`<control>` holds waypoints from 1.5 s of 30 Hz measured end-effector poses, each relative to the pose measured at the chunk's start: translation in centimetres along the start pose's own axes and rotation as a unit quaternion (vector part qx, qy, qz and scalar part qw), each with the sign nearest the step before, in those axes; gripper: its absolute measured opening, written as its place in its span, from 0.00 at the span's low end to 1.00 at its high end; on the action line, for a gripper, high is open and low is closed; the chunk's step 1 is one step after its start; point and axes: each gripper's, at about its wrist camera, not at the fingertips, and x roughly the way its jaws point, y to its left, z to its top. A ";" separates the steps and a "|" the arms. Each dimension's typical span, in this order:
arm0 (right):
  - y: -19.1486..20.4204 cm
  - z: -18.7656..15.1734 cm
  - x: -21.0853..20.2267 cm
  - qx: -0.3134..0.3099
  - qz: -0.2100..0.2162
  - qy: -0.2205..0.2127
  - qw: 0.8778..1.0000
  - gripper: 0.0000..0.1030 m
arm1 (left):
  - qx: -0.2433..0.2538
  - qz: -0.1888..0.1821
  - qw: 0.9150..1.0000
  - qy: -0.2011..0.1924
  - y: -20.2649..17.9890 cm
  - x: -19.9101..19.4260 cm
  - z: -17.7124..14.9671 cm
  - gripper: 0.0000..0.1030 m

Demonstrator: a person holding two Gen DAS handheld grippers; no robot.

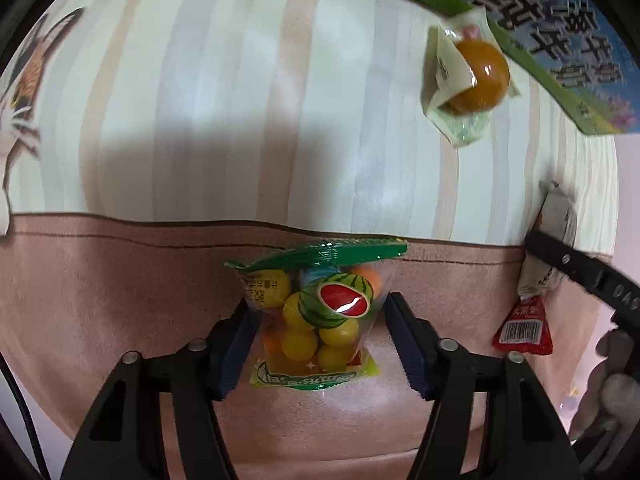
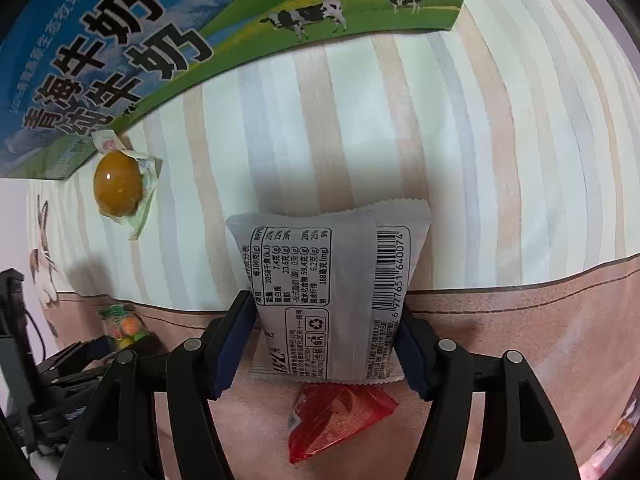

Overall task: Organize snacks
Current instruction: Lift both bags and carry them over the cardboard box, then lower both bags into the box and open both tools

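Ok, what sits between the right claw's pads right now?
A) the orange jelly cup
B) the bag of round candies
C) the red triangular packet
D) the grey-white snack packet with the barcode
D: in the right wrist view the grey-white snack packet fills the right claw, with the red packet lying loose beneath it.

Left gripper (image 1: 316, 320) points down, jaws part-closed; right gripper (image 2: 326, 316) likewise.
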 end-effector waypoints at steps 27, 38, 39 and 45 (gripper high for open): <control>4.4 2.4 -20.3 -0.059 0.147 -0.142 0.977 0.49 | 0.056 -0.109 0.977 -0.174 -3.3 -23.9 6.1 0.48; 4.3 16.3 -23.6 -0.066 0.074 -0.178 0.979 0.49 | 0.084 -0.068 0.981 -0.158 -8.9 -23.7 21.0 0.48; 4.3 17.6 -23.4 -0.066 0.067 -0.178 0.980 0.49 | 0.086 -0.063 0.982 -0.156 -9.3 -23.2 22.1 0.48; 3.2 23.8 -21.8 -0.050 0.037 -0.151 0.987 0.62 | 0.080 -0.015 0.989 -0.120 -10.9 -20.1 28.3 0.52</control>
